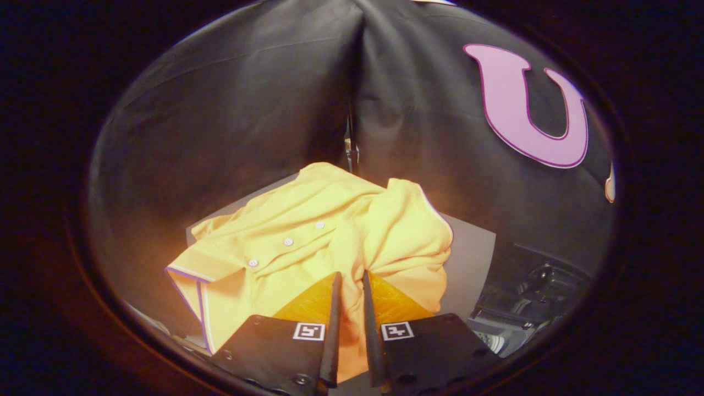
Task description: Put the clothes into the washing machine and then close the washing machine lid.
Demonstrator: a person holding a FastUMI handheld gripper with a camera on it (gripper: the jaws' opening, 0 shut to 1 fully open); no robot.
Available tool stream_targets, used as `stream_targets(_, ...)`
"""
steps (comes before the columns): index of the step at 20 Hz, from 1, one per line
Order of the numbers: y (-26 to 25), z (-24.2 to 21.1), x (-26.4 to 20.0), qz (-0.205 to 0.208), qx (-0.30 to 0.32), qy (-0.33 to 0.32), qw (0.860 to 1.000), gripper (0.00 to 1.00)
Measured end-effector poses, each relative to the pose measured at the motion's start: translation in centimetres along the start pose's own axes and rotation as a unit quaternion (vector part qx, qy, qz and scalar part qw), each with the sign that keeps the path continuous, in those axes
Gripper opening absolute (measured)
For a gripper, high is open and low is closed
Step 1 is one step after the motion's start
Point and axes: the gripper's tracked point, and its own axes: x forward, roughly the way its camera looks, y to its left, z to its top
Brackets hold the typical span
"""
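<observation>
Pinching a fold of the crumpled yellow button-front polo shirt point(308, 231), the tool point(350, 283) holds its fingers narrow, with cloth caught between them. The garment rests bunched on the grey counter point(467, 258), presumably gripped for lifting toward the dark washing machine point(528, 308) alongside.

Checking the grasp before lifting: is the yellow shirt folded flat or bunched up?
Bunched up. The yellow shirt lies crumpled on the grey surface, collar and button placket twisted; the hand-held gripper is nearly shut, pinching a fold.
</observation>
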Motion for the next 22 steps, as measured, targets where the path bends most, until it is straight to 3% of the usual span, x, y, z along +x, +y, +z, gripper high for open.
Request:
stream_targets(2, -0.1, 0.0, 0.1, -0.004, 0.015, -0.005, 1.0, 0.23)
stream_targets(3, -0.3, 0.2, -0.1, -0.006, 0.045, -0.003, 0.999, 0.01)
stream_targets(8, -1.3, -0.1, -1.6, 0.007, 0.112, -0.021, 0.993, 0.01)
stream_targets(12, -3.7, 1.8, -4.7, -0.036, 0.127, -0.045, 0.99, 0.01)
stream_targets(17, -8.8, 10.2, -14.6, -0.178, 0.111, -0.083, 0.974, 0.01)
stream_targets(22, -15.2, 14.9, -25.6, -0.324, 0.066, -0.086, 0.94, 0.0)
